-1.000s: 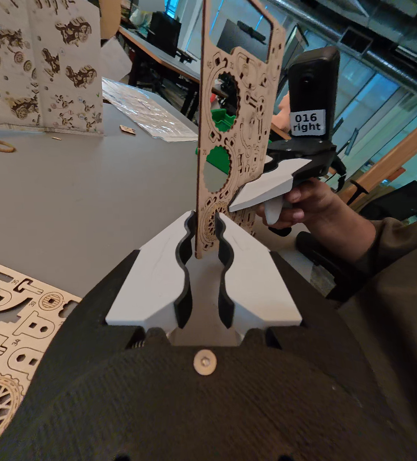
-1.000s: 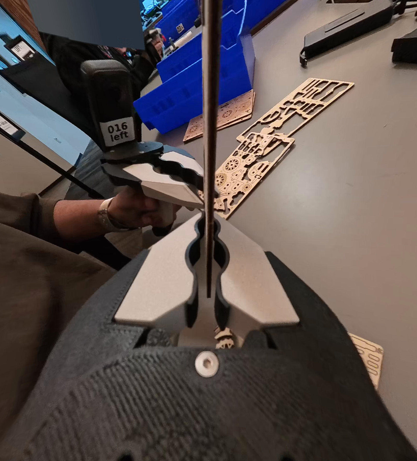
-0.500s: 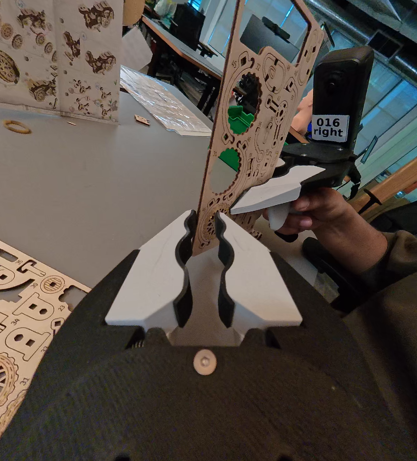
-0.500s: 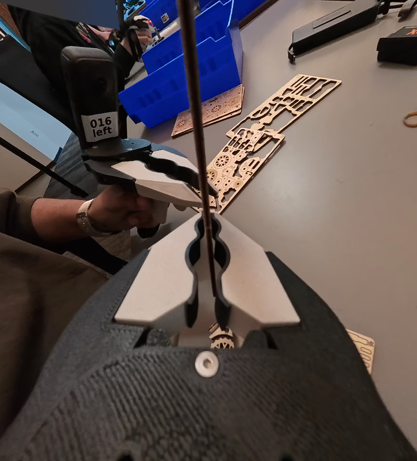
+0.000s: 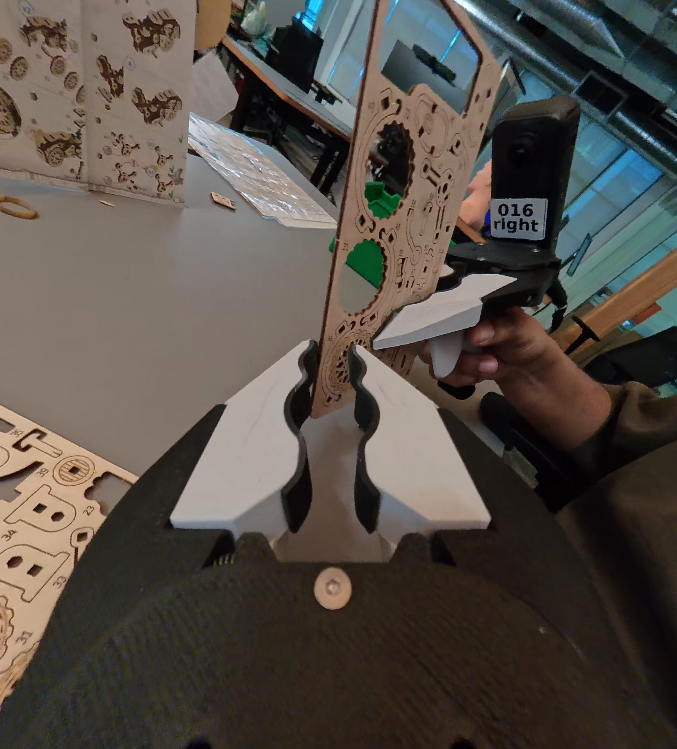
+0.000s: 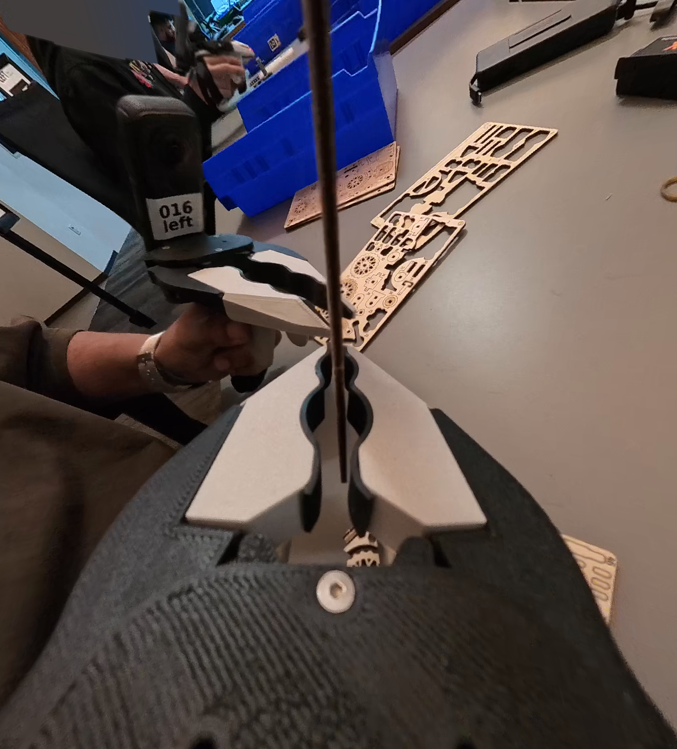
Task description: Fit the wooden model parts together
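Observation:
A laser-cut wooden parts sheet (image 5: 430, 182) with gear-shaped holes stands upright above the grey table (image 5: 166, 304). My right gripper (image 6: 334, 356) is shut on its lower edge; in the right wrist view the sheet (image 6: 324, 162) shows edge-on between the pads. In the left wrist view the right gripper (image 5: 381, 342) reaches in from the right. My left gripper (image 5: 332, 350) has its fingers apart around the sheet's lower corner, where a gear part sits; the left pad touches the sheet's edge. In the right wrist view the left gripper (image 6: 328, 316) comes in from the left.
A parts sheet (image 5: 24, 527) lies at lower left. A folded instruction sheet (image 5: 65, 101) stands at the back, a ring (image 5: 14, 206) near it. More wooden sheets (image 6: 430, 243), blue bins (image 6: 308, 142), black boxes (image 6: 669, 69) and a small card (image 6: 592, 575) lie on the table. Only a small space, under 4 cm, lies between the two pairs of fingers.
The sheet's top has tilted to the right in the left wrist view and to the left in the right wrist view. Both grippers keep their places on it.

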Motion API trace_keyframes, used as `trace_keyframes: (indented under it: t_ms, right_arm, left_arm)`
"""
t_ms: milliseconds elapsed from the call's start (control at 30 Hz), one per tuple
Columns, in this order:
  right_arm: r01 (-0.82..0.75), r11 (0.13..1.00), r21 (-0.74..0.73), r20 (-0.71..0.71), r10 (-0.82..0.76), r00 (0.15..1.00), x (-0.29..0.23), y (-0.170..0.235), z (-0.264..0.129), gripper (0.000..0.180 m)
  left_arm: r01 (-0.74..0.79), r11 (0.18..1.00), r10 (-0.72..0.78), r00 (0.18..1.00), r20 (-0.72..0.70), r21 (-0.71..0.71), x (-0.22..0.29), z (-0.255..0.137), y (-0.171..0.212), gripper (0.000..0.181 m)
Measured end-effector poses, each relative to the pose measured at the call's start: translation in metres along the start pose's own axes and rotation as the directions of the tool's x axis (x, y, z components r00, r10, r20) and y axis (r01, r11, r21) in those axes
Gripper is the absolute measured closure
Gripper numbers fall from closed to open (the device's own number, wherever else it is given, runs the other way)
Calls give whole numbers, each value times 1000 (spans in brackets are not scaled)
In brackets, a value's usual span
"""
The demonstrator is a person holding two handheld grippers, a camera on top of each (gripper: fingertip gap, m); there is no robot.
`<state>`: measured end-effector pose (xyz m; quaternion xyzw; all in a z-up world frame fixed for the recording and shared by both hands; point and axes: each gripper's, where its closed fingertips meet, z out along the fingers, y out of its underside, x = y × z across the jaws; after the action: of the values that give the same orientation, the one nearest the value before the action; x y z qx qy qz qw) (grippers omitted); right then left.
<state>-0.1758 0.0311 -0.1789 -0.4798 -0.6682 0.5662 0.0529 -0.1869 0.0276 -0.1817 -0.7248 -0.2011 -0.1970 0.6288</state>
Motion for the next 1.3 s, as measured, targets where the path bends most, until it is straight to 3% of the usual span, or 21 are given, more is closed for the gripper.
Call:
trace_keyframes:
  t_ms: [367, 667, 933, 1200, 1300]
  right_arm:
    - [-83, 996, 30, 101, 80, 992, -8, -6, -3, 179]
    - [-9, 1000, 3, 12, 9, 1000, -4, 0, 1, 179]
    - [-38, 999, 0, 20, 38, 999, -2, 1, 1, 178]
    - [-49, 999, 1, 33, 49, 998, -3, 1, 1, 177]
    - [-60, 998, 9, 68, 59, 996, -6, -3, -2, 178]
  left_arm:
    - [61, 997, -56, 989, -137, 39, 13, 1, -2, 160]
    - [91, 996, -92, 993, -70, -6, 6, 2, 3, 164]
    - [102, 995, -102, 994, -35, -12, 4, 3, 4, 165]
    - [141, 990, -141, 989, -44, -11, 4, 2, 3, 167]
    - [162, 987, -161, 980, -113, -5, 10, 2, -1, 168]
